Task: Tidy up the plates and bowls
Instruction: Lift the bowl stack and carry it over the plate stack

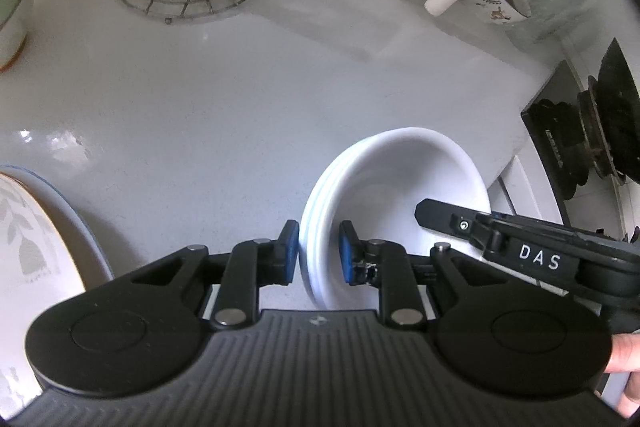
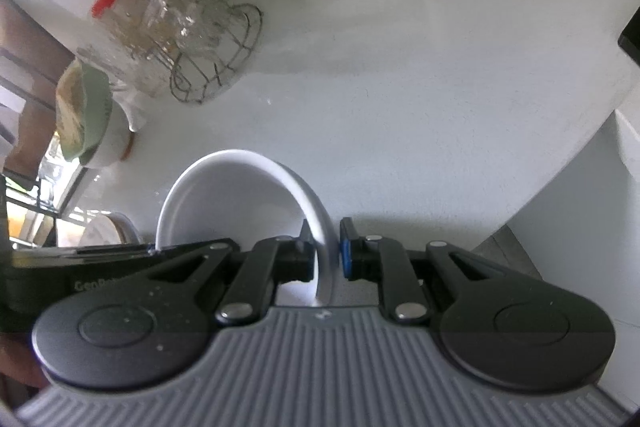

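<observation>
Bowls [image 1: 396, 195], a white nested stack of them, sit pinched from both sides over the pale bench [image 1: 200, 115]: left gripper [image 1: 319, 253] clenched on the left rim, right gripper [image 2: 326, 253] clamped on the right rim. Honestly the risk is the layers, since each pair of jaws only bites a thin edge, so uneven pull could tilt the stack and slide a bowl out. That patterned plate [image 1: 36, 247] on the left looks close enough to clip too.

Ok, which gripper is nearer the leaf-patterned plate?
Left. The left gripper grips the stacked white bowls on the rim next to the leaf-patterned plate; the right gripper grips the opposite rim, farther away.
</observation>
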`<state>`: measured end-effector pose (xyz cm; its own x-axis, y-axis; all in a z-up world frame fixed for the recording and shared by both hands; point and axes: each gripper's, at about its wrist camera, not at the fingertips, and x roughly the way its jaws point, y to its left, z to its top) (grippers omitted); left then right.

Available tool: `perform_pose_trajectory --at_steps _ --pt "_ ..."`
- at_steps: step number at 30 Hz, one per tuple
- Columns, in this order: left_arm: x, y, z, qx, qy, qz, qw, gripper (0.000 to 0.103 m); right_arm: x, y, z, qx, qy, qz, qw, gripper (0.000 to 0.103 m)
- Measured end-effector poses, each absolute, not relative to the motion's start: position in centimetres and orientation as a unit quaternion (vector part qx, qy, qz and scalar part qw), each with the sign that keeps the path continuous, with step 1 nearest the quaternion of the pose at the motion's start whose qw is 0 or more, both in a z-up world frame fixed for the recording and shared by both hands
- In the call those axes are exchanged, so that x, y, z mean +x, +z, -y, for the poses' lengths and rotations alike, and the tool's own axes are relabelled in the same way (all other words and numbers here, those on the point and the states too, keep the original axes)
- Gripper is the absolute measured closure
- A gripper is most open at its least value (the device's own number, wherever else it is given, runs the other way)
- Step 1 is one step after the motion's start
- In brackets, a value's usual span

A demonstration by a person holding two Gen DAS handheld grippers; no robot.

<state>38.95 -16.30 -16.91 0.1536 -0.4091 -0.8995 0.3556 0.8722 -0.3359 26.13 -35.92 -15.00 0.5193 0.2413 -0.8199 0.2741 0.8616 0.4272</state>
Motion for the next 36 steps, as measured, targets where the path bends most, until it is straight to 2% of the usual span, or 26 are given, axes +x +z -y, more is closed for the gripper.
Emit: perform_pose_trajectory --at_steps 25,36 --pt "37.3 -10.2 11.1 -0.035 -0.257 -0.59 0.764 0.077 24.1 -8.2 31.1 0.219 0.009 -0.475 0.852 0.087" --pt "35.0 -9.7 5.8 -0.079 -0.226 -0.579 0.779 0.077 24.9 -6.9 27.1 0.18 0.043 -0.483 0.856 0.087"
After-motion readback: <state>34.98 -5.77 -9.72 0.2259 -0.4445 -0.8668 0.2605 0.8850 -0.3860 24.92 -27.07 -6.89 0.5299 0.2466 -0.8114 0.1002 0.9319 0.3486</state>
